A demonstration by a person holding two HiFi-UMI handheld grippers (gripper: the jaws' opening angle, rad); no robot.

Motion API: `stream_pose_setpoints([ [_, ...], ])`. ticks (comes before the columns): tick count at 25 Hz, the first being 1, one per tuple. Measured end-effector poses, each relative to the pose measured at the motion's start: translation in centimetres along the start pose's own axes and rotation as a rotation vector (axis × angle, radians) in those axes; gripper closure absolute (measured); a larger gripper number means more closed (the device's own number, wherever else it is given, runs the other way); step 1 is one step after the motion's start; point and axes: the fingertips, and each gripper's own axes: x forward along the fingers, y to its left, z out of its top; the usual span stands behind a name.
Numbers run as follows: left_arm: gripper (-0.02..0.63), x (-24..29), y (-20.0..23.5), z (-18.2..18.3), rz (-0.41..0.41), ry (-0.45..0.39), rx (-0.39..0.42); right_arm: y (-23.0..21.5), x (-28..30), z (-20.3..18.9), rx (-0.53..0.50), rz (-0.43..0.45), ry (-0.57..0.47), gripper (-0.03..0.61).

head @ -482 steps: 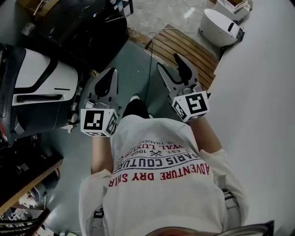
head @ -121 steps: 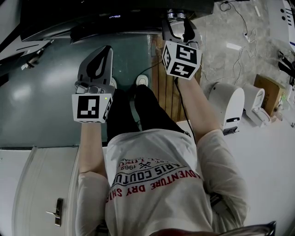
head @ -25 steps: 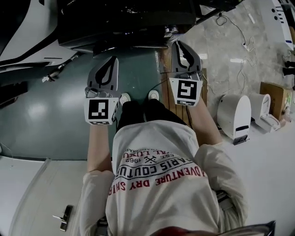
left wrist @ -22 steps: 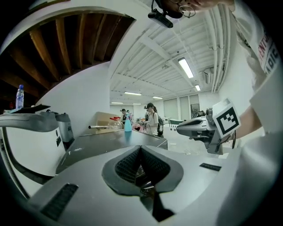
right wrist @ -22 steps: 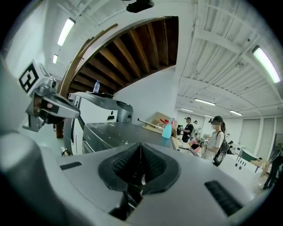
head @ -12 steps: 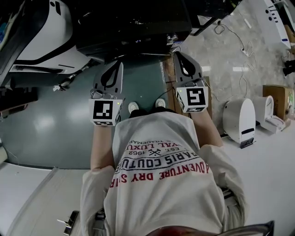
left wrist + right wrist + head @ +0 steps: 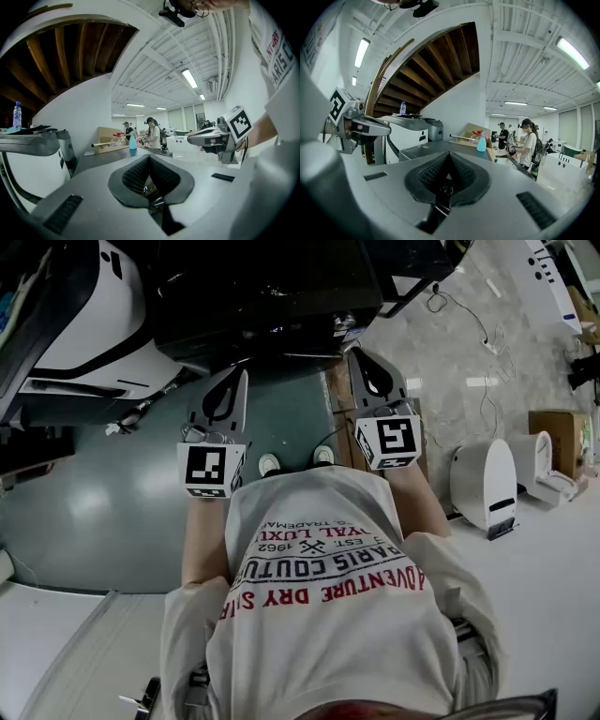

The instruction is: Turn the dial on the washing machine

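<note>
Head view, looking steeply down on a person in a white cotton T-shirt (image 7: 328,615) with red and dark printed lettering. Both forearms were stretched forward, side by side and roughly parallel. Each hand held a grey, matte plastic gripper shaped like a tapering wedge, with a white cube printed with black square markers at its rear.

The left gripper (image 7: 238,374) pointed ahead over a smooth teal floor (image 7: 112,493). In its own view, the dark ribbed pads (image 7: 136,176) met along one line with nothing between them. The right gripper (image 7: 357,354) was held the same way over a strip of wooden slats (image 7: 336,413). Its ribbed pads (image 7: 433,176) were also pressed together and held nothing.

The washing machine (image 7: 267,287) was a broad, glossy black box across the top of the head view, directly ahead of both grippers. A small silvery round dial (image 7: 344,322) sat at the machine's near right edge. It lay just beyond the right gripper's tips, slightly to their left and not touching them, and farther from the left gripper.

A rounded white appliance (image 7: 84,324) stood to the left of the machine.
</note>
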Motion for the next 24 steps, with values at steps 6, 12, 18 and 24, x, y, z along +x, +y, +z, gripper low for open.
stream_pose_setpoints([
  [6, 0.598, 0.0, 0.6, 0.3, 0.012, -0.002, 0.004, 0.2, 0.4, -0.5, 0.022, 0.018, 0.036, 0.552],
  [12, 0.598, 0.1, 0.4, 1.3, -0.006, -0.010, 0.042, -0.4, 0.7, 0.0, 0.024, -0.008, 0.027, 0.552],
  [18, 0.598, 0.2, 1.1, 1.7, 0.002, -0.012, 0.041, 0.0, 1.1, 0.8, 0.002, 0.001, 0.004, 0.552],
  [24, 0.598, 0.1, 1.0, 1.6, -0.013, 0.002, 0.044, 0.4, 1.3, 1.0, 0.003, 0.010, 0.000, 0.552],
])
